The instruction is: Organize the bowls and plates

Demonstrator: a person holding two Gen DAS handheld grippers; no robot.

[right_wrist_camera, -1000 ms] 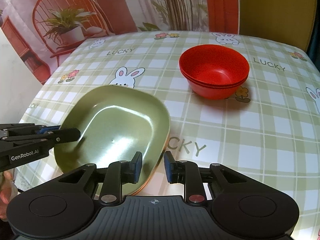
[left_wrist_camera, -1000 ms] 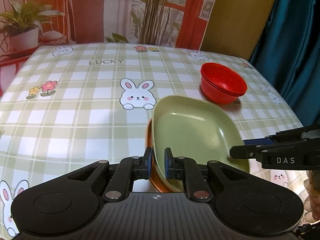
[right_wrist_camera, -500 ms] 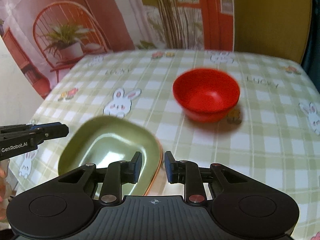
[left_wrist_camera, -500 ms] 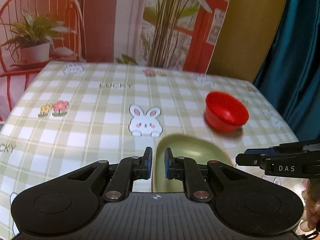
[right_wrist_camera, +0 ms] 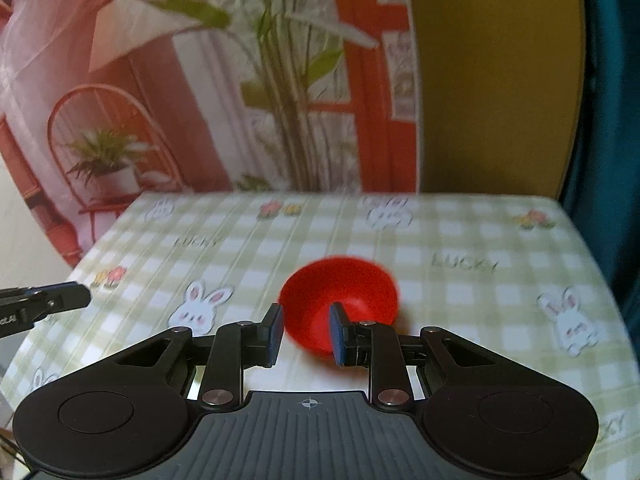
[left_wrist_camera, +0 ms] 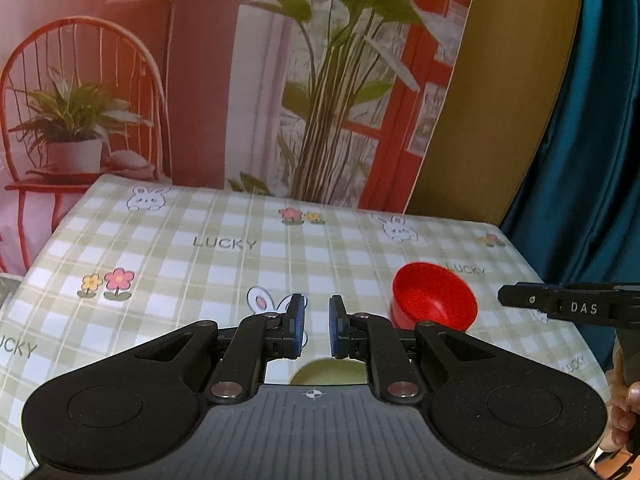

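Our left gripper (left_wrist_camera: 314, 332) up over checked tablecloth (left_wrist_camera: 208, 272), jaws parted, nothing between pads. Green plate (left_wrist_camera: 330, 372) peeks at 6 o'clock, just beneath fingers (mostly hidden by gripper body). Red bowl (left_wrist_camera: 434, 306) sits at 3 o'clock, well apart. Our right gripper (right_wrist_camera: 306, 334) likewise gaping, empty; bowl (right_wrist_camera: 340, 300) dead ahead at 12 o'clock, blurred. Contact with right pad: we cannot tell.

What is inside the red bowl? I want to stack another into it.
The red bowl looks empty in the right wrist view, though blurred. The right tool hides part of its near side; its bottom isn't clear.
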